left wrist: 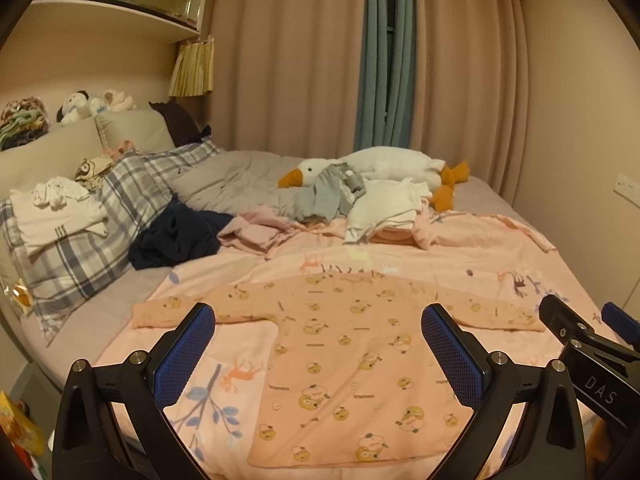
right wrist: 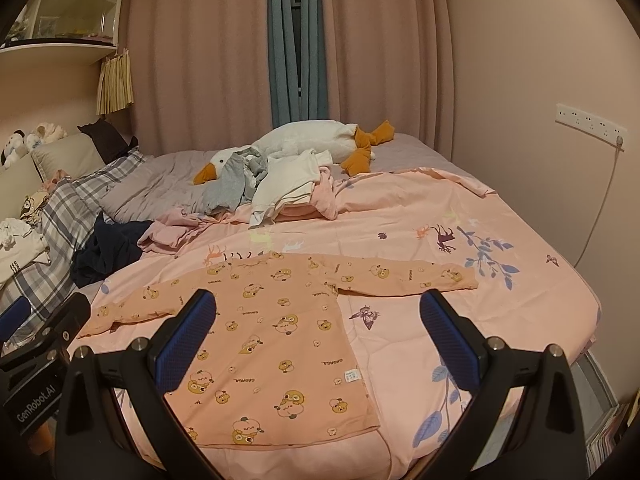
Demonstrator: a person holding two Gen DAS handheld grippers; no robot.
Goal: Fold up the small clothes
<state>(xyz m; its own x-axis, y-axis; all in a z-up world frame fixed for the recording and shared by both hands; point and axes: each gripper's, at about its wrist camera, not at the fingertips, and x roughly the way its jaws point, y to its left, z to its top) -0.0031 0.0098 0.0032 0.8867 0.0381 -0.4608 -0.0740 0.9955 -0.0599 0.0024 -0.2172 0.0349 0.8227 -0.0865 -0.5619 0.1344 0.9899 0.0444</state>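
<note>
A small peach long-sleeved shirt (left wrist: 344,360) with a cartoon print lies flat on the pink bedspread, sleeves spread out to both sides; it also shows in the right wrist view (right wrist: 272,340). My left gripper (left wrist: 318,316) is open and empty, held above the shirt's lower half. My right gripper (right wrist: 318,312) is open and empty, above the shirt's right side and hem. The right gripper's body shows at the right edge of the left wrist view (left wrist: 592,352); the left gripper's body shows at the left edge of the right wrist view (right wrist: 36,344).
A pile of unfolded clothes (left wrist: 360,200) lies farther up the bed by a plush goose (left wrist: 384,164). A dark garment (left wrist: 180,236) and a pink one (left wrist: 256,232) lie left of it. Folded white clothes (left wrist: 60,216) sit on a plaid pillow. The bed's edge (right wrist: 592,320) is at right.
</note>
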